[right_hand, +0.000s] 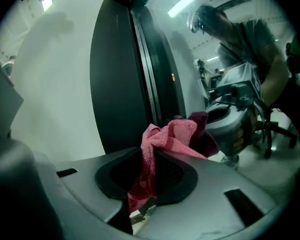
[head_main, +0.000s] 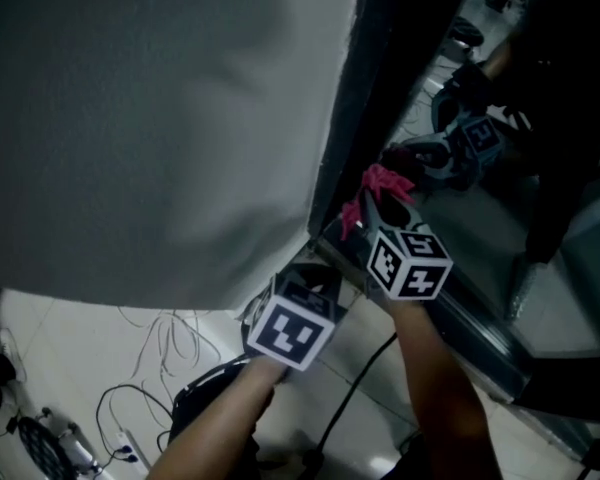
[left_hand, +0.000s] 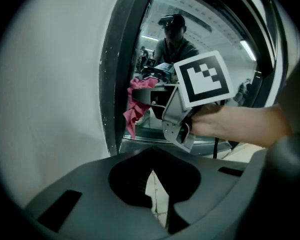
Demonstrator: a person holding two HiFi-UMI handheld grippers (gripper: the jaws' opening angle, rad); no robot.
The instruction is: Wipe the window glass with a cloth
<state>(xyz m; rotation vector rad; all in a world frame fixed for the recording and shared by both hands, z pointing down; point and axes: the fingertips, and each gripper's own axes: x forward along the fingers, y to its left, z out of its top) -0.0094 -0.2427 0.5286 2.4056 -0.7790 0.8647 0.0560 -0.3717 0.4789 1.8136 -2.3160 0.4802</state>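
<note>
Currently the right claw (right_hand: 152, 151) is clenched on a pink terry cloth (right_hand: 162, 139). The rag is pinched between both jaws, with a strip hanging down through the gap. Its bunched end sticks out past the tips and meets its own darker reflection on the clear window glass (right_hand: 187, 49), so it looks pressed on the pane, low down and just beside the dark vertical window frame (right_hand: 115, 74).

Left claw (left_hand: 151, 173) has its jaws drawn together at the tips with nothing between them. Only a thin slit of pale tiled floor (head_main: 70, 338) shows through nearer the camera. It is held below and to the left of the right one, apart from the cloth and pointed at the frame's lower corner.

Head view: both black-and-white marker cubes are near each other at the base of the frame, forearms reaching up from below. A plain grey-white wall panel (head_main: 150, 118) fills the left side. Thin black cables (head_main: 160, 338) lie loose on the floor under it. The pane mirrors the right tool and the person holding it.
</note>
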